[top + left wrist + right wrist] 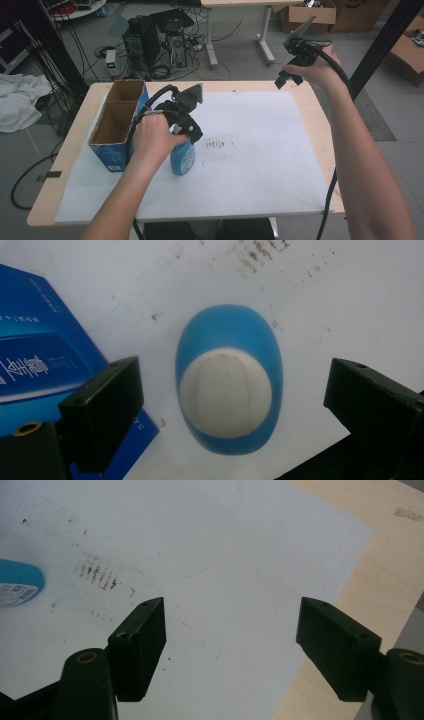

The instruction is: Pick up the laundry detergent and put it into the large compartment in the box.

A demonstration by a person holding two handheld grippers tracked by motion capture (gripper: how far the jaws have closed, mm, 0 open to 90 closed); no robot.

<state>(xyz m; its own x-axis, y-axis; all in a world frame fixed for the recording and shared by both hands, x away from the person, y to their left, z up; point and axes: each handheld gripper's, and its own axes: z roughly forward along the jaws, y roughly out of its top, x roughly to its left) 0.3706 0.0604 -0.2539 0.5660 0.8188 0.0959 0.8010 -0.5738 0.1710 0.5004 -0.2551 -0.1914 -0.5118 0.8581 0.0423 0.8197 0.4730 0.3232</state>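
Left gripper view: left gripper spread wide, directly above upright blue plastic bottle with white cap, not touching; blue cardboard box just beside, on white paper sheet. Right gripper also wide, empty, over far-right table edge.

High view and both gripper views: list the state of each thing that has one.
blue bottle: upright, white cap on, not gripped
blue cardboard box: open at the top, two compartments, nothing seen inside
left gripper: open, jaws either side of the bottle
right gripper: open, holding nothing, held above the table
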